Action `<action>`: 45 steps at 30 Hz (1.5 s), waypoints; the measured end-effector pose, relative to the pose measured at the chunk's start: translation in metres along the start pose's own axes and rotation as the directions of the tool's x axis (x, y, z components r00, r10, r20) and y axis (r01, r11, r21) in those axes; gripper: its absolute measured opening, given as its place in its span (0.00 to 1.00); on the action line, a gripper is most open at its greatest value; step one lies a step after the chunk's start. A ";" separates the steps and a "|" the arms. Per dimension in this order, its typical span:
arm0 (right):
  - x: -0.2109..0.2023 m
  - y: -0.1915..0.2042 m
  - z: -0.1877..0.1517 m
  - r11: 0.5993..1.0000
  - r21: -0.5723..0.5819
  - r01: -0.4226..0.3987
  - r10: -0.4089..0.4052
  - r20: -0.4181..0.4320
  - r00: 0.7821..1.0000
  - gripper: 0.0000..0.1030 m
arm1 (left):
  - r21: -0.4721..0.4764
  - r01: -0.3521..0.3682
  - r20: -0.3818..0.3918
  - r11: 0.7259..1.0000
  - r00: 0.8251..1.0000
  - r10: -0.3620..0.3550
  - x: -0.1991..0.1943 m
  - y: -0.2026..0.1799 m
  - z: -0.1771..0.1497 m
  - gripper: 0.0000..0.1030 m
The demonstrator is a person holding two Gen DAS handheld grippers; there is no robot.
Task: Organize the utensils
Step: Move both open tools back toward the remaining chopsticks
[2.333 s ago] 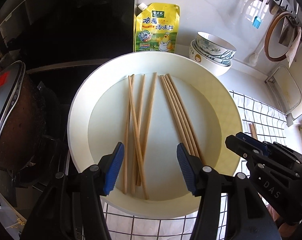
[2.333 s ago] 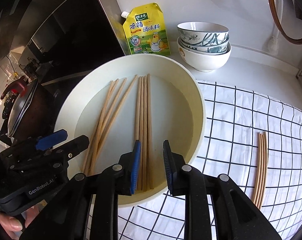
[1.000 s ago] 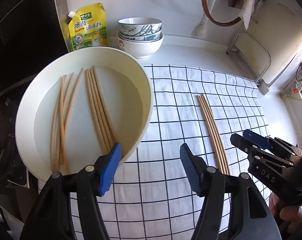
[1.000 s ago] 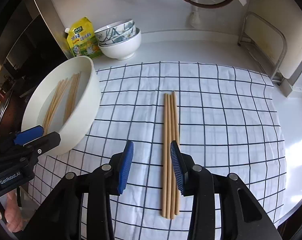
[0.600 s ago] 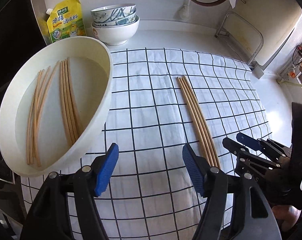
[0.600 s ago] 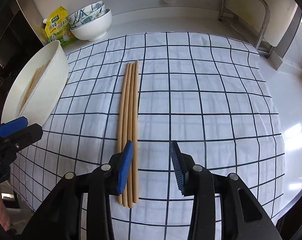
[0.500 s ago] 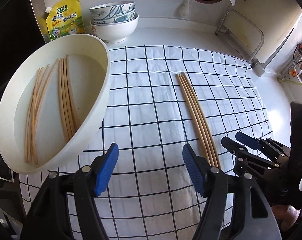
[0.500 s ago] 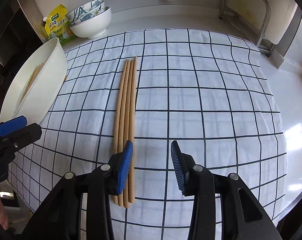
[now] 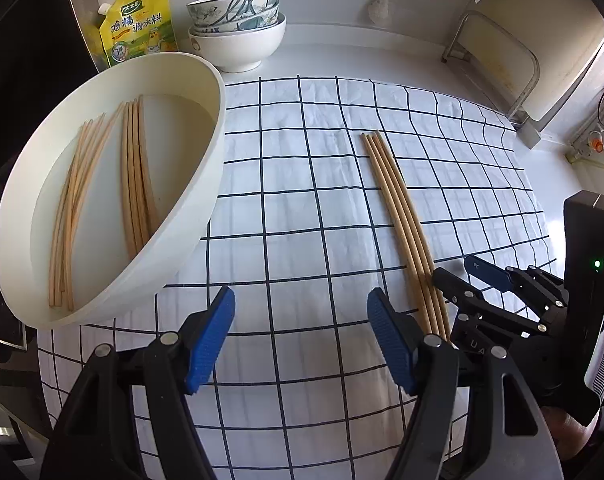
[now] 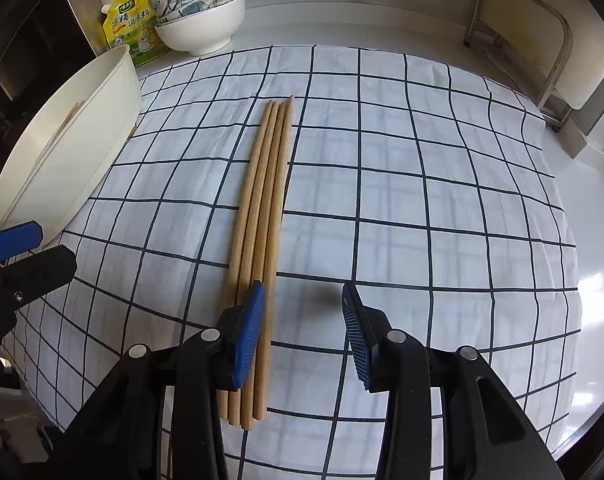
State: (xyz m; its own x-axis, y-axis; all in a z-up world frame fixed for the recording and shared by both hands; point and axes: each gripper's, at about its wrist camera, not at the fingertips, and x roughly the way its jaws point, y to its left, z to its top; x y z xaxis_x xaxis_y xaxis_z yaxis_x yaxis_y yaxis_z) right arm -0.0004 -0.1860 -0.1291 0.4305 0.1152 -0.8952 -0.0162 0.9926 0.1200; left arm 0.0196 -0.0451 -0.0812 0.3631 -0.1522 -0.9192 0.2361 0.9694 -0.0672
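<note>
Several wooden chopsticks (image 10: 262, 200) lie side by side as a bundle on the checked cloth (image 10: 421, 184). My right gripper (image 10: 302, 300) hovers low over their near end. It is open; its left finger covers part of the bundle, and the gap to its right holds only cloth. In the left wrist view the same bundle (image 9: 397, 216) lies right of my left gripper (image 9: 302, 320), which is open over bare cloth. The right gripper (image 9: 481, 280) shows there beside the bundle. A white basin (image 9: 206, 184) at the left holds two more groups of chopsticks (image 9: 138, 176).
A yellow seasoning pouch (image 9: 136, 28) and stacked bowls (image 9: 238, 28) stand at the back against the wall. A metal rack (image 9: 501, 52) sits at the back right. A dark stove area lies left of the basin. The cloth's near edge hangs at the counter front.
Both grippers came down closer to the cloth. The bundle, between the right fingers a second ago, now lies under the left finger. The left jaws stand slightly wider.
</note>
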 end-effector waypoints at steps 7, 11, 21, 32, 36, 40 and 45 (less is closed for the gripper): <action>0.003 -0.007 0.003 1.000 0.001 -0.010 0.010 0.006 1.000 0.37 | 0.005 0.007 0.001 1.000 1.000 -0.007 0.006 -0.010 0.003 0.66; 0.000 -0.019 0.001 1.000 0.012 -0.010 0.010 0.013 1.000 0.37 | 0.015 0.022 0.001 1.000 1.000 -0.022 0.014 -0.022 0.005 0.67; -0.004 -0.062 -0.002 0.999 0.050 0.008 -0.010 0.032 0.999 0.37 | 0.007 0.049 -0.018 0.999 0.999 -0.048 0.047 -0.049 0.006 0.67; -0.013 -0.068 -0.004 0.999 0.022 -0.044 0.042 0.066 0.997 0.39 | -0.015 0.003 -0.035 1.000 0.999 -0.004 0.066 -0.059 -0.003 0.67; -0.013 -0.066 -0.004 0.999 0.009 -0.049 0.049 0.071 0.996 0.39 | -0.012 -0.050 -0.033 0.999 0.998 0.050 0.065 -0.060 -0.006 0.70; -0.011 -0.062 0.000 0.998 -0.013 -0.060 0.061 0.072 0.996 0.39 | -0.007 -0.103 -0.043 0.995 0.994 0.102 0.065 -0.058 -0.010 0.70; -0.003 -0.059 0.005 0.997 -0.040 -0.065 0.067 0.055 0.996 0.39 | -0.065 -0.142 -0.050 0.988 0.989 0.139 0.065 -0.038 -0.006 0.70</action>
State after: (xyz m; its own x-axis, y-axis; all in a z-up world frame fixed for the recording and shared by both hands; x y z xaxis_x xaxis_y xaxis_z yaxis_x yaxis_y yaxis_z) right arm 0.0035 -0.2456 -0.1317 0.4772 0.1792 -0.8603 -0.0804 0.9838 0.1603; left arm 0.0284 -0.0901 -0.1406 0.3466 -0.0059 -0.9380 0.1225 0.9917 0.0390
